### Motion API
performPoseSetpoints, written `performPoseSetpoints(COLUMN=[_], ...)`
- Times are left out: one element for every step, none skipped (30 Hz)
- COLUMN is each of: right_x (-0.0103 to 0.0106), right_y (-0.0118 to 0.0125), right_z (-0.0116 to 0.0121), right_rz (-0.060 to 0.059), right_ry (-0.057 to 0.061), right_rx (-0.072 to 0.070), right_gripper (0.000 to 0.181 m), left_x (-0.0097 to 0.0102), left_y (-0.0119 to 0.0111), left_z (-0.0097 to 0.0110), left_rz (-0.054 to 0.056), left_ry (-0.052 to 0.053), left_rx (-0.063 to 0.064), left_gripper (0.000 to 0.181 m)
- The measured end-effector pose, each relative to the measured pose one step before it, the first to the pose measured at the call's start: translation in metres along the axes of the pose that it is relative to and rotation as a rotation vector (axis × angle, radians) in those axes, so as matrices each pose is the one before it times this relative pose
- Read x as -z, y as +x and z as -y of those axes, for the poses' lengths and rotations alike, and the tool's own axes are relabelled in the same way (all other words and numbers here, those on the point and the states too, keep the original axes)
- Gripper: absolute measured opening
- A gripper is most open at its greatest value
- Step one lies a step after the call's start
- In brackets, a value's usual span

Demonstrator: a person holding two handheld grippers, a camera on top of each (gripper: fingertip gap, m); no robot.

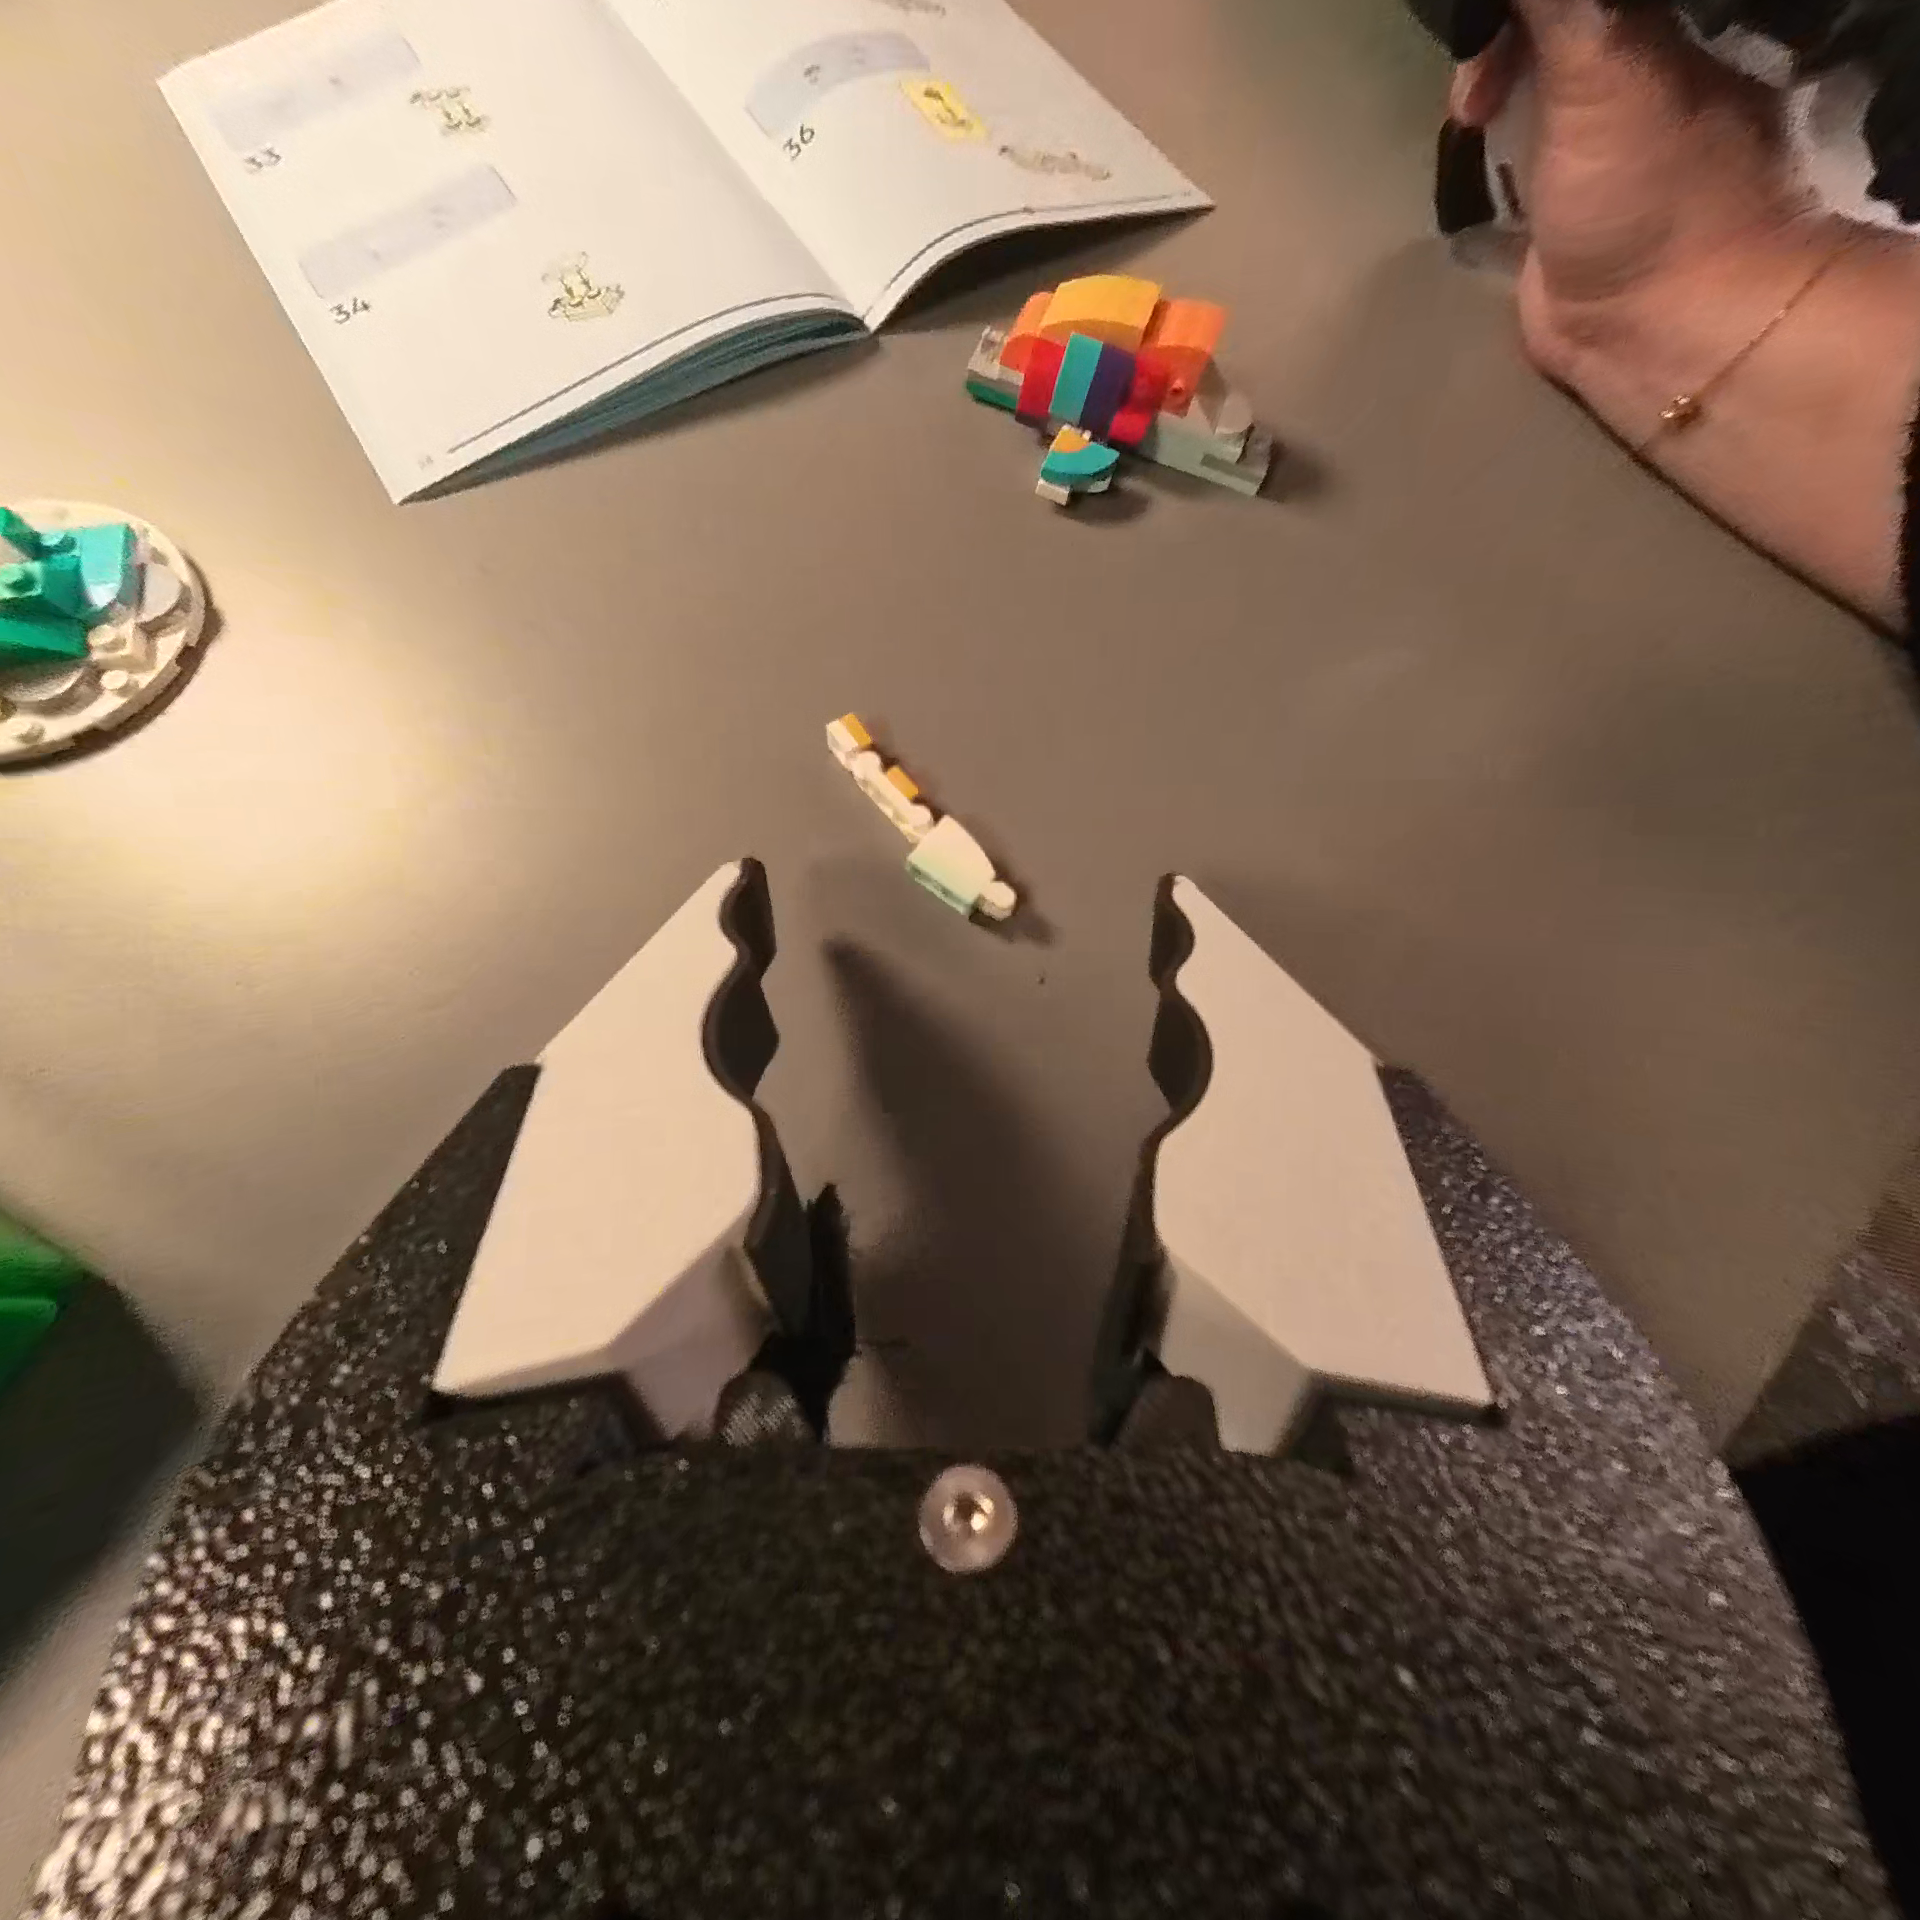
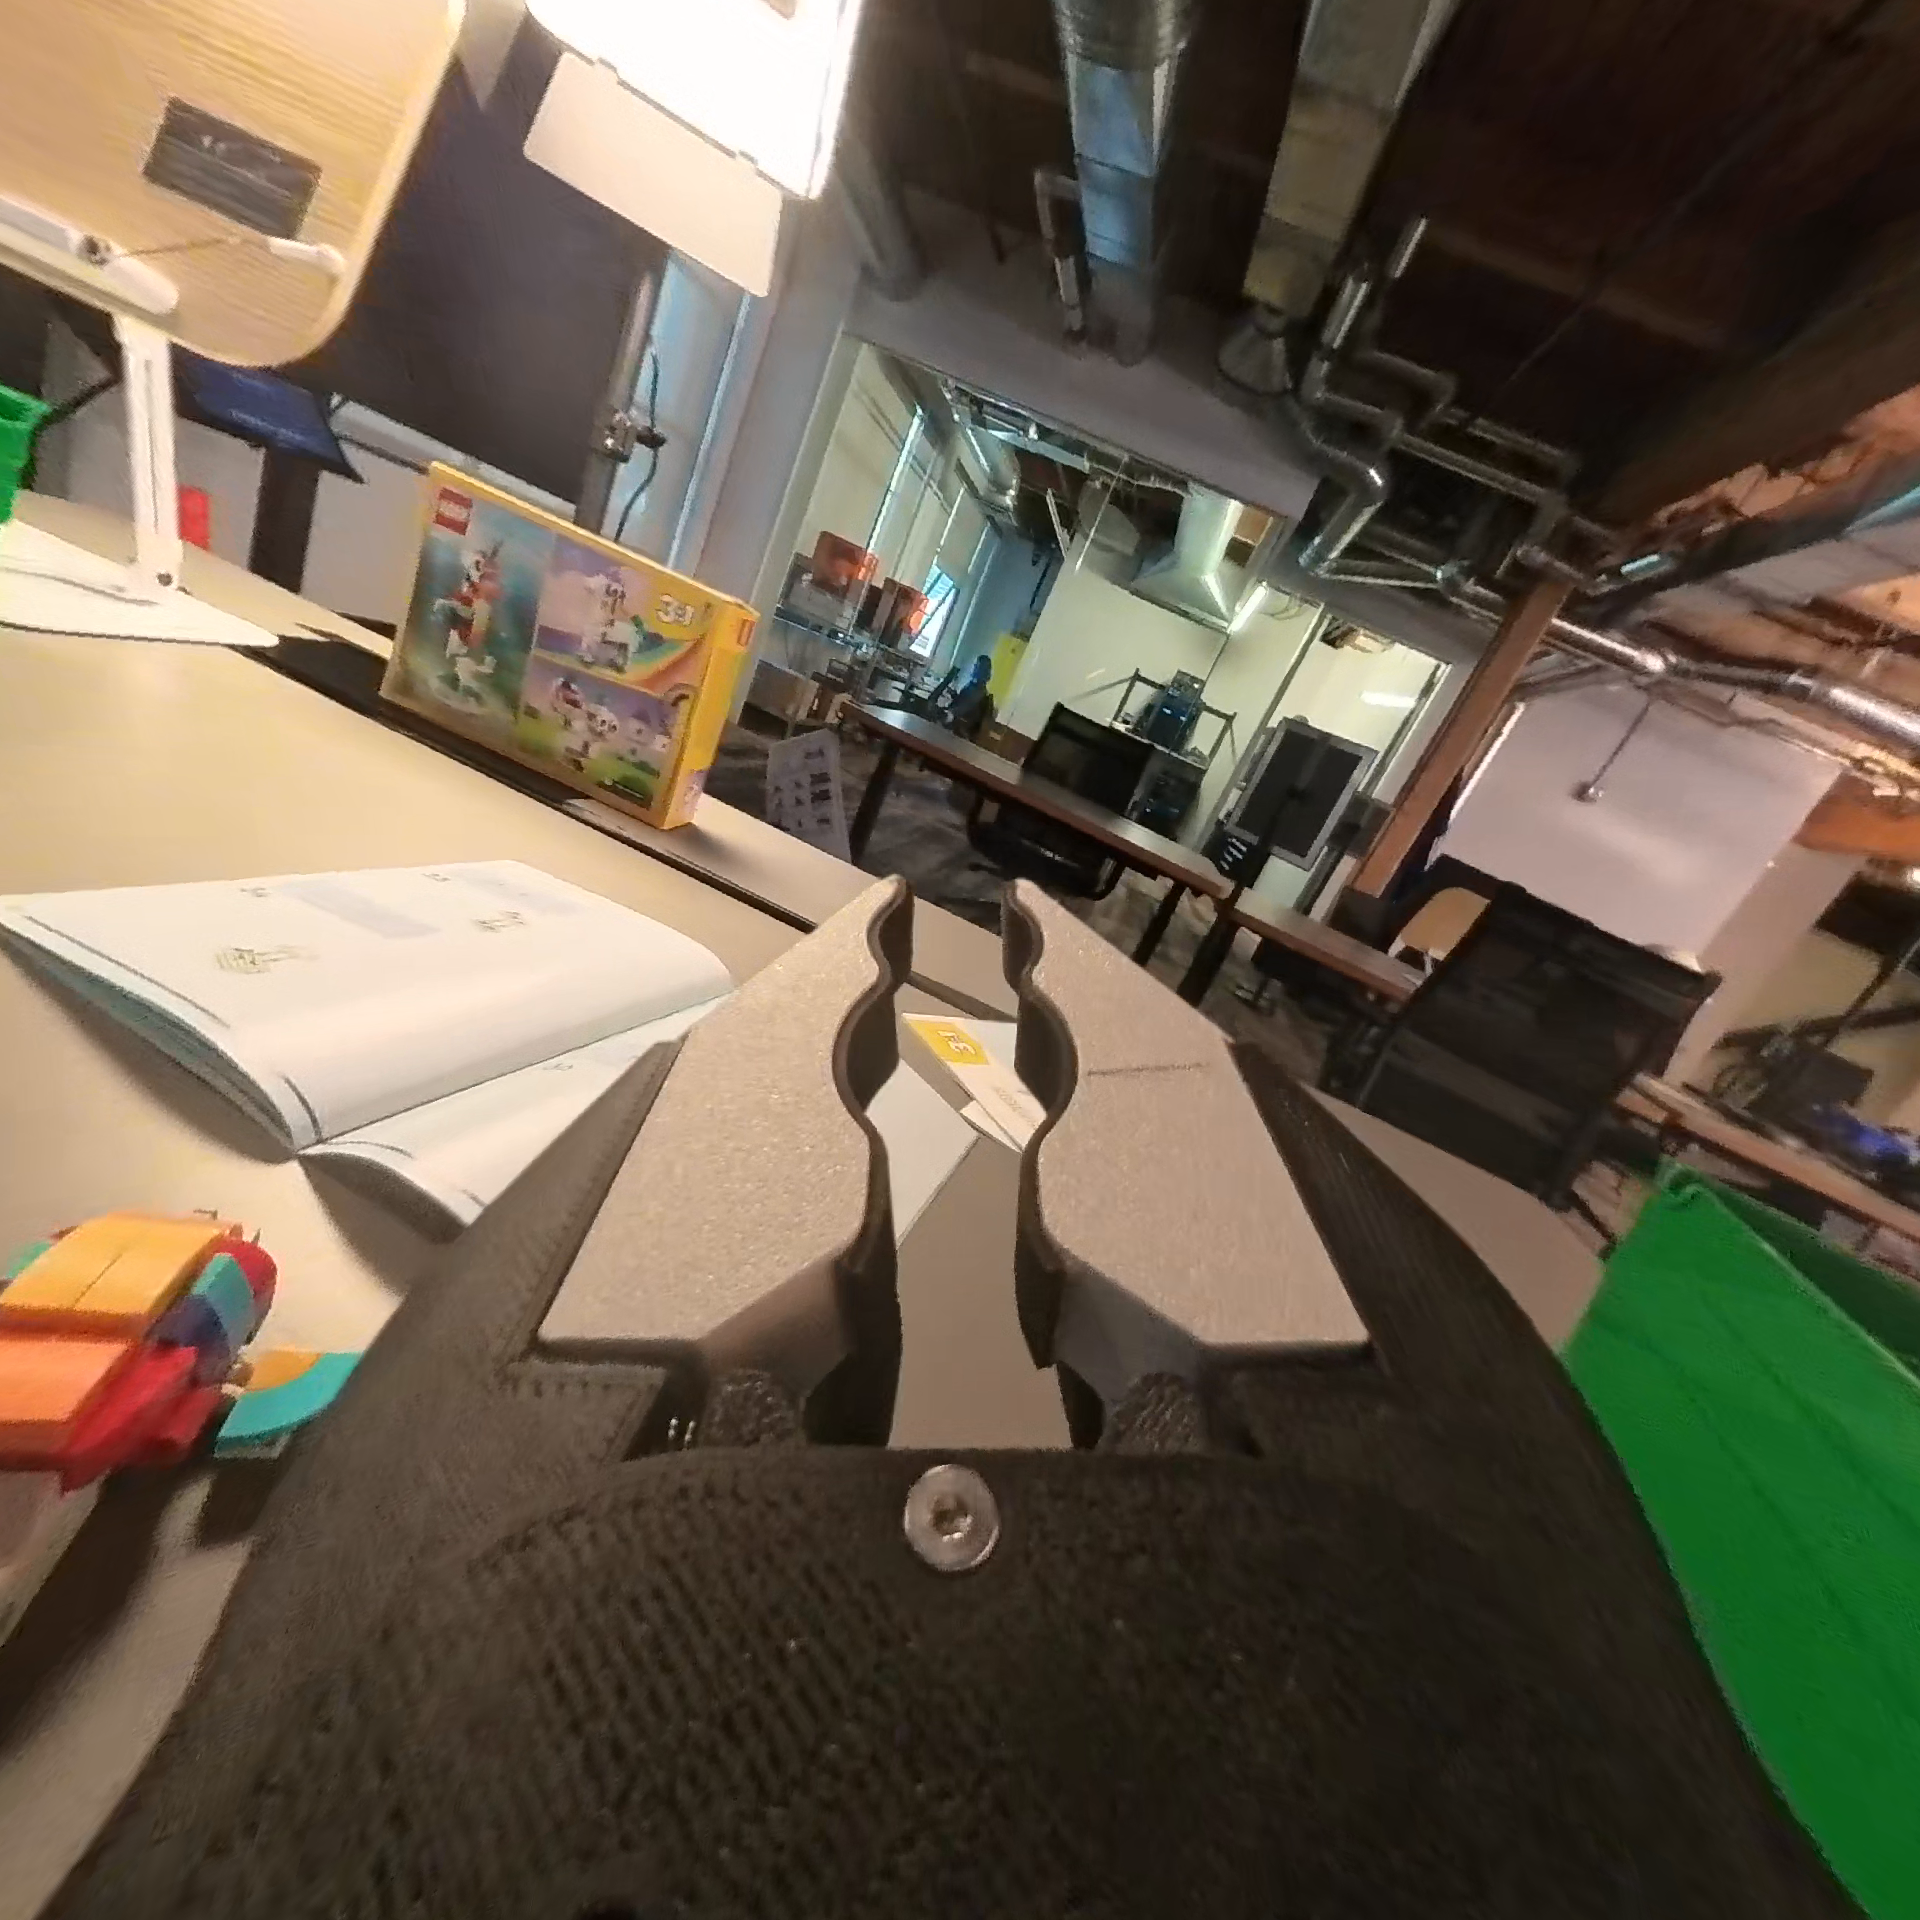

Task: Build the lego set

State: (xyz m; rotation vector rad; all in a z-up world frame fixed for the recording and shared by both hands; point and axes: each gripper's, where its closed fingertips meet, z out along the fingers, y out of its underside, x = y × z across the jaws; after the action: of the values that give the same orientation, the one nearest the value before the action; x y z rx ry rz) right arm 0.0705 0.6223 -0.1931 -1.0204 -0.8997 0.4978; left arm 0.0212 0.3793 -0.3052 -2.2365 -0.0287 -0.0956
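Observation:
A small white, gold and mint lego piece (image 1: 920, 831) lies on the grey-brown table (image 1: 416, 831). My left gripper (image 1: 961, 876) is open and empty, with the near end of the piece just beyond its fingertips. A colourful orange, red and teal lego assembly (image 1: 1112, 384) sits farther back; it also shows in the right wrist view (image 2: 125, 1340) at the left. My right gripper (image 2: 956, 894) is tilted up off the table, with its jaws a narrow gap apart and nothing between them.
An open instruction booklet (image 1: 582, 208) lies at the back, also in the right wrist view (image 2: 343, 966). A round white base with teal bricks (image 1: 73, 634) is at the left. A person's hand (image 1: 1714, 260) is at the right. A yellow lego box (image 2: 561, 665) stands at the table's far side. A green bin (image 2: 1766, 1455) is at the right. My hands' fingertips stand some 25 cm from each other.

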Motion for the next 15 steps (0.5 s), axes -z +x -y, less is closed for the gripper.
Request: performPoseSetpoints(right_x=[-0.00058, -0.00038, 0.00026, 0.00033, 0.00017, 0.00007, 0.00012, 0.00014, 0.00024, 0.00047, 0.00046, 0.00008, -0.00022, -0.00034, -0.00009], right_y=[-0.00253, -0.00129, -0.00005, 0.00014, 0.00047, 0.00092, 0.00069, 0.00024, -0.00015, 0.00008, 0.00018, 0.00007, -0.00001, -0.00013, -0.00031], right_z=[-0.00064, -0.00021, 0.00061, 0.00043, -0.00016, -0.00041, -0.00054, -0.00068, -0.00056, -0.00019, 0.00007, -0.00004, -0.00046, -0.00069, -0.00044], right_rz=[0.0101, 0.0049, -0.0006, 0.0008, 0.0004, -0.0023, -0.0011, 0.0021, 0.0026, 0.0004, -0.0013, -0.0005, 0.0009, 0.0013, 0.0021], right_ry=[-0.0053, -0.0027, 0.0041, 0.0044, 0.0003, -0.0009, -0.0013, -0.003, -0.0026, -0.0009, 0.0009, 0.0004, -0.0021, -0.0034, -0.0026], right_rx=[0.0121, 0.0072, 0.0022, -0.0031, -0.0064, -0.0065, -0.007, -0.0069, -0.0035, 0.0005, 0.0013, -0.0001, -0.0011, -0.0015, -0.0008], right_gripper=[0.015, 0.015, 0.015, 0.015, 0.015, 0.015, 0.015, 0.014, 0.014, 0.014, 0.014, 0.014, 0.013, 0.013, 0.013], left_x=[-0.0029, -0.0027, -0.00228, -0.00186, -0.00151, -0.00141, -0.00135, -0.00111, -0.00059, 0.00004, 0.00042, 0.00079, 0.00102, 0.00115, 0.00152], left_y=[-0.00103, -0.00159, -0.00198, -0.00147, -0.00142, -0.00133, -0.0017, -0.00224, -0.00265, -0.0027, -0.00296, -0.00341, -0.0044, -0.00618, -0.00838], left_z=[-0.00043, -0.00079, -0.00053, -0.00024, 0.00046, 0.00018, -0.00011, -0.00014, -0.00008, 0.00046, 0.00001, -0.00026, -0.0005, -0.00072, -0.00084], left_rz=[0.0137, 0.0161, 0.0162, 0.0108, 0.0088, 0.0084, 0.0092, 0.0137, 0.0158, 0.0142, 0.0142, 0.0153, 0.0192, 0.0302, 0.0442], left_ry=[-0.0064, -0.0098, -0.0067, -0.0042, -0.0003, -0.0028, -0.0058, -0.0072, -0.0062, -0.0022, -0.0036, -0.0041, -0.0038, -0.0028, -0.0017], left_rx=[-0.0091, -0.0115, -0.0105, -0.0076, -0.0028, -0.0025, -0.002, -0.0038, -0.0069, -0.0058, -0.0065, -0.0061, -0.0049, -0.0035, -0.0045], left_gripper=[0.072, 0.072, 0.072, 0.072, 0.071, 0.07, 0.07, 0.069, 0.069, 0.068, 0.067, 0.066, 0.067, 0.071, 0.076])
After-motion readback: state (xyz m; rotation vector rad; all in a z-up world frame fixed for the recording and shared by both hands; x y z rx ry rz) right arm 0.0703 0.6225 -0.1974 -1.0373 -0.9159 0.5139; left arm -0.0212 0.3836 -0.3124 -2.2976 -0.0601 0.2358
